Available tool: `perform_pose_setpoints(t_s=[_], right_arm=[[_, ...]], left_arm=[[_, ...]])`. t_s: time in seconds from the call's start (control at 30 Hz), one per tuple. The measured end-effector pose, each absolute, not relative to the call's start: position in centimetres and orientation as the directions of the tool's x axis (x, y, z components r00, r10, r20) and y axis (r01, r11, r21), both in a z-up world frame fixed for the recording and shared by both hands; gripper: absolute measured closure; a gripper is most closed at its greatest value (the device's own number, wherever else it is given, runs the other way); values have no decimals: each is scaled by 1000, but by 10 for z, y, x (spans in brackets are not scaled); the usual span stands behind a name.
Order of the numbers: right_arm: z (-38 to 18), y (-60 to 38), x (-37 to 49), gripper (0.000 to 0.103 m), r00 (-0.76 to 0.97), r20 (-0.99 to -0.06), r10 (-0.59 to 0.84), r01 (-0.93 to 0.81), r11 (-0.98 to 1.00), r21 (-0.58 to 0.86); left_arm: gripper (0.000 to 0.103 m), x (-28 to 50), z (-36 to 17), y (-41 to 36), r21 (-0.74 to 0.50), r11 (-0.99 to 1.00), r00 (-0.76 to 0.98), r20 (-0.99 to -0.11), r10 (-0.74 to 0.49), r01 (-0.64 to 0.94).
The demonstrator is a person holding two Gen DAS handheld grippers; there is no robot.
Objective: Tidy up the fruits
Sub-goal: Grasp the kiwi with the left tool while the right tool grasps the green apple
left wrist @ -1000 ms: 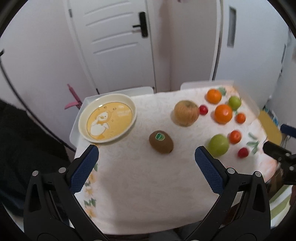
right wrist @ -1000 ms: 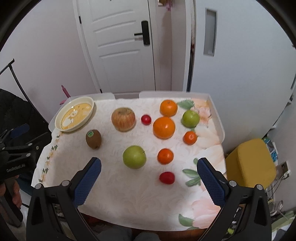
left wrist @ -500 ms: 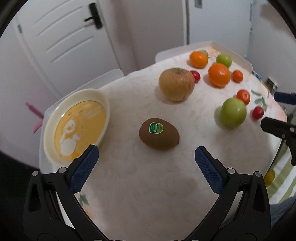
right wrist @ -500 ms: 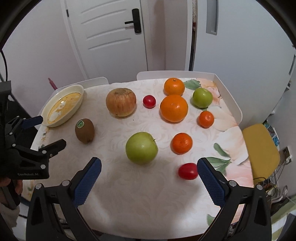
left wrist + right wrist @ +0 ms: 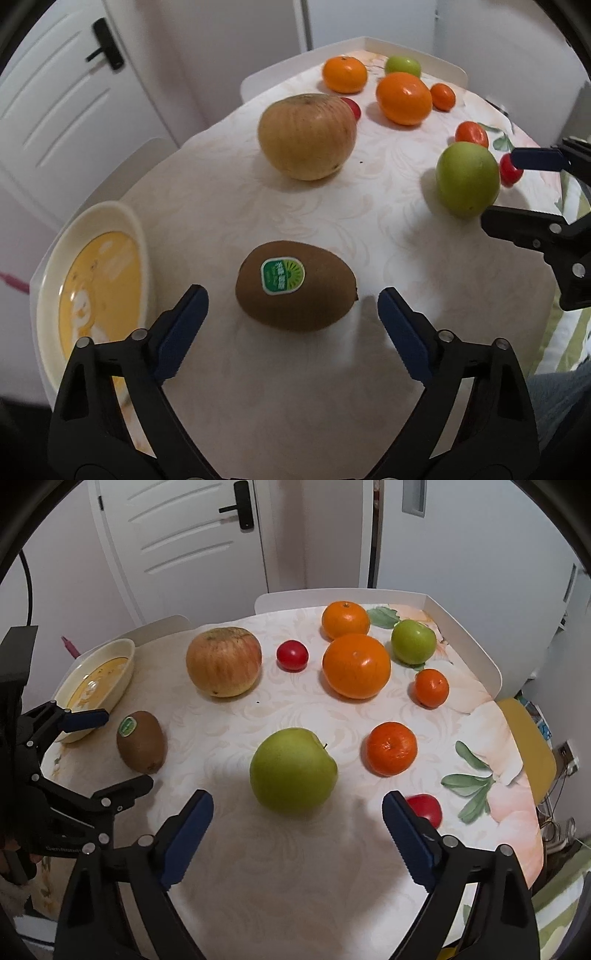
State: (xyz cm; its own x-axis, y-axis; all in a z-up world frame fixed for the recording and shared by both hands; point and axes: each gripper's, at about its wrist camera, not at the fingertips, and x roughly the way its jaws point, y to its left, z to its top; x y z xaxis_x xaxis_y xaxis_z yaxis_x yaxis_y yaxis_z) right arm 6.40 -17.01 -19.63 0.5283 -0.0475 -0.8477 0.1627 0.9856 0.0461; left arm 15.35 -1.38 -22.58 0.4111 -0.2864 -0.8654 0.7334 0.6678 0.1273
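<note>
My left gripper [image 5: 291, 314] is open, its blue pads on either side of a brown kiwi [image 5: 295, 286] with a green sticker, close but not touching. A yellow plate [image 5: 92, 288] lies to the kiwi's left. My right gripper [image 5: 297, 816] is open just in front of a large green apple [image 5: 293, 770]. Beyond lie a big yellow-red apple [image 5: 223, 661], a large orange [image 5: 356, 664], a second orange [image 5: 345, 618], two small tangerines [image 5: 391, 747], a small green apple [image 5: 413, 640] and two red tomatoes [image 5: 291, 655].
The table [image 5: 295, 867] has a cream floral cloth and white raised rims at the back [image 5: 461, 627]. A yellow stool [image 5: 532, 738] stands to the right. White doors are behind. The left gripper also shows in the right wrist view [image 5: 96, 753].
Both grippers have moved forward and down toward the table. The left one has closed in around the kiwi, the right one has come up to the large green apple. No fruit has moved.
</note>
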Motion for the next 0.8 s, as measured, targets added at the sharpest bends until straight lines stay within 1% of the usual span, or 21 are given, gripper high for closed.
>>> perform_pose_setpoints(t_s=[0.17, 0.2, 0.23, 0.3, 0.37, 0.43, 0.6, 0.8], right_arm=[[-203, -170, 71, 12, 514, -855, -71, 192, 981, 33], [-205, -169, 73, 13, 512, -856, -73, 195, 980, 33], [-206, -169, 74, 16, 510, -857, -74, 198, 980, 33], [-209, -169, 78, 19, 500, -863, -73, 198, 980, 32], [-211, -169, 80, 22, 493, -867, -72, 199, 980, 31], [-213, -168, 81, 26, 487, -871, -68, 198, 980, 34], [-216, -167, 88, 27, 482, -874, -59, 193, 980, 40], [-215, -165, 93, 31, 485, -874, -46, 163, 986, 39]], left_arm=[[11, 159, -234, -18, 120, 639, 389, -871, -299, 760], [17, 160, -235, -18, 116, 636, 384, -873, -301, 763], [21, 161, -235, -18, 107, 634, 375, -875, -306, 766], [24, 162, -236, -17, 92, 633, 362, -878, -312, 768], [29, 163, -236, -17, 84, 632, 357, -879, -317, 771], [29, 163, -236, -16, 83, 635, 358, -878, -318, 768], [30, 161, -234, -12, 80, 656, 364, -878, -310, 751], [30, 158, -234, -13, 98, 675, 384, -877, -288, 731]])
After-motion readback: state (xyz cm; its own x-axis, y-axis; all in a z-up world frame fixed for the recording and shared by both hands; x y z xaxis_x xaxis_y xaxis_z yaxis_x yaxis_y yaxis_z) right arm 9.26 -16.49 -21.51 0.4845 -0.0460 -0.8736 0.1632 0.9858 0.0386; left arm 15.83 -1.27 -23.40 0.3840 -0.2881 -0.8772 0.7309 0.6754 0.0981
